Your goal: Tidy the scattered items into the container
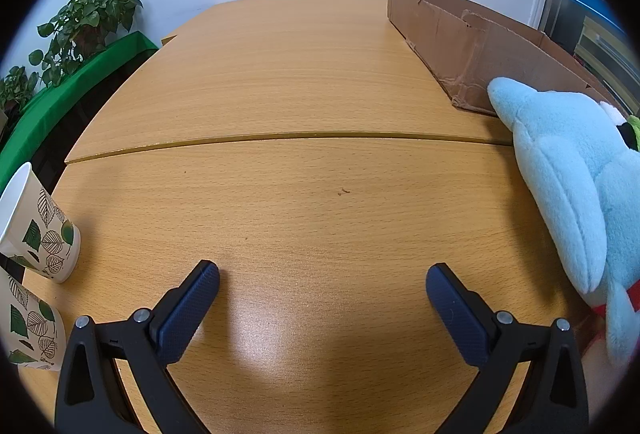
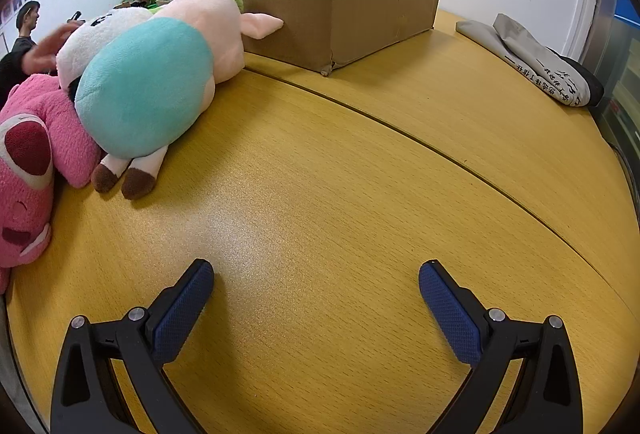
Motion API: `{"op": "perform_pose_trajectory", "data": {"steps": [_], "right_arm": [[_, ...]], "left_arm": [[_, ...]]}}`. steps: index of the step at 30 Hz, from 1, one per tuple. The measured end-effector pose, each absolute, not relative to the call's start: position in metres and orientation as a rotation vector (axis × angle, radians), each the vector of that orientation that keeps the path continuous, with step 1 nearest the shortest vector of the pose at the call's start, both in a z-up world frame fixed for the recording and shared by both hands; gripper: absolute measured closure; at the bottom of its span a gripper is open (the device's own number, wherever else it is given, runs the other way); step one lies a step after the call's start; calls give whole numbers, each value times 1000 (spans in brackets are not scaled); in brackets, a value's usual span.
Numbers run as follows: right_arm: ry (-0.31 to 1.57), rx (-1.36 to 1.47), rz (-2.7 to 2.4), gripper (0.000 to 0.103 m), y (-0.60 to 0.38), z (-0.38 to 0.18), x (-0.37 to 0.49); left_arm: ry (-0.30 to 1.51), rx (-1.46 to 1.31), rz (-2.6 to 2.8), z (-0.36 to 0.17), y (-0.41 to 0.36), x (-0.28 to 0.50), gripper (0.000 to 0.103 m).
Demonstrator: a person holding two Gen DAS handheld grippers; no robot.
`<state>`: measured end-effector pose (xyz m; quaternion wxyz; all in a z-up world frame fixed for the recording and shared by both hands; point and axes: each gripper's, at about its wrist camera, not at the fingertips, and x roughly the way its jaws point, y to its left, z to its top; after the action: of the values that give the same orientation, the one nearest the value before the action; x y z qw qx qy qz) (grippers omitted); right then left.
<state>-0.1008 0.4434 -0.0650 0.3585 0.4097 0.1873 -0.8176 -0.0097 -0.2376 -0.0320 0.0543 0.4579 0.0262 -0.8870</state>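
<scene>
- Left tool (image 1: 322,272): jaws wide apart, nothing between them, over bare tabletop (image 1: 280,82).
- Right tool (image 2: 316,270): also spread wide and empty.
- Cardboard box (image 2: 340,18) sits at the far side, open top; contents hidden from here.
- Pink-and-teal plush pig (image 2: 160,74) lies far left of the right tool, long axis running near-left to far-right, snout touching the box wall.
- Pink plush bear (image 2: 28,162) lies beside it, near left.
- Light blue plush dolphin (image 1: 568,170) lies at the left tool's right.
- Judgement: neither tool is clearly nearer; each has a toy alongside.
</scene>
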Motion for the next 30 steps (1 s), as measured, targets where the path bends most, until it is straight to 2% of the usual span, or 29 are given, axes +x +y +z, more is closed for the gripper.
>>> {"op": "perform_pose_trajectory", "data": {"steps": [14,25,27,30], "right_arm": [[471,1070,-2137,0,441,-65,-101],[302,1262,-2417,0,429,-63,-79],[274,1209,-2468,0,427,-57,-56],[95,1123,-2615,0,425,-22,1]], "left_arm": [[79,1391,-2694,-32,-238,-9,0],[90,1396,-2680,-28,-227,4,1],[104,1325,-2712,-8,-216,31,1],[148,1225,-2767,27,-196,75,1]]}}
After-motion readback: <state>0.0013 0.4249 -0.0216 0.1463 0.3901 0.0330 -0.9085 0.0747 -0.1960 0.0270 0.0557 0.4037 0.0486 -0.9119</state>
